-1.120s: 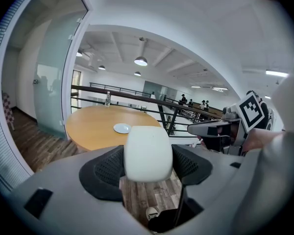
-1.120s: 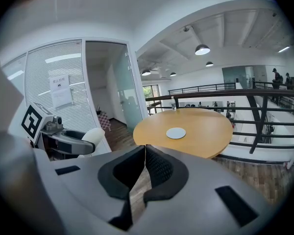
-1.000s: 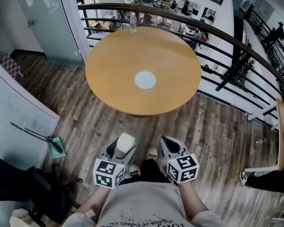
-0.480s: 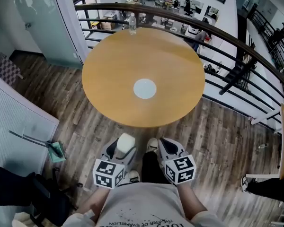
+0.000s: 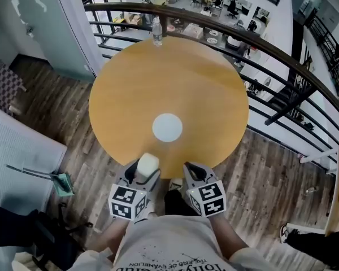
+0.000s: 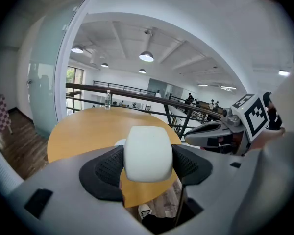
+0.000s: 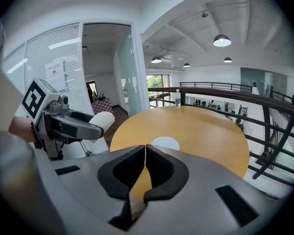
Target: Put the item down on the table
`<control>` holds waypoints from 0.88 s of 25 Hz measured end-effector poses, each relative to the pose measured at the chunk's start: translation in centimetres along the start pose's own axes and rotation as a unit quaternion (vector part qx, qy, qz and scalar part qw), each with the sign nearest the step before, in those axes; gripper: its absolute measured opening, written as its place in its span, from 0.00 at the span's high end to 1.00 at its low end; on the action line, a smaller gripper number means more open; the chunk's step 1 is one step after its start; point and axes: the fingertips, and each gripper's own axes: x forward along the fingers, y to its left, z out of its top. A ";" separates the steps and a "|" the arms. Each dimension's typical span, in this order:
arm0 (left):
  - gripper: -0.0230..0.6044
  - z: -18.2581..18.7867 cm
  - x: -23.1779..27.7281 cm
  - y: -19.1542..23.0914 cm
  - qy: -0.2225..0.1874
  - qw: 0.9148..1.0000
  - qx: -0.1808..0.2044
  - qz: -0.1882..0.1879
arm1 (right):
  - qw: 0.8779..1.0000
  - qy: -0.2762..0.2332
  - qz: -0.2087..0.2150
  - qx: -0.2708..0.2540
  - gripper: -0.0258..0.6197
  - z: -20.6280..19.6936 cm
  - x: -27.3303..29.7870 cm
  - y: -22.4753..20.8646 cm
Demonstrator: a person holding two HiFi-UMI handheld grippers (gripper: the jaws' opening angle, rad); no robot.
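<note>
A rounded white item is clamped between the black pads of my left gripper; in the head view the white item shows at the near edge of the round wooden table. My left gripper hovers at that edge. My right gripper is beside it, jaws pressed together with nothing between them, as the right gripper view confirms. The table lies just ahead of both.
A white disc sits at the table's centre. A water bottle stands at its far edge by the dark railing. Wood-plank floor surrounds the table. A glass partition rises at left.
The table has drawn closer: I have stepped forward, and both grippers now reach its near edge. The left one still grips the white item.
</note>
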 end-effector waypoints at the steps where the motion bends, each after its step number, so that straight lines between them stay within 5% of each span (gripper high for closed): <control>1: 0.45 0.7 0.8 0.2 -0.001 1.000 -0.003 0.003 | 1.000 0.003 0.004 -0.001 0.92 0.4 0.5 -0.8; 11: 0.45 4.2 6.3 1.2 0.007 0.999 -0.016 0.032 | 0.999 0.013 0.043 0.004 0.92 2.8 4.6 -6.4; 22: 0.45 5.4 9.6 3.8 0.029 0.999 -0.022 0.027 | 0.998 0.026 0.026 0.042 0.92 3.2 7.9 -8.8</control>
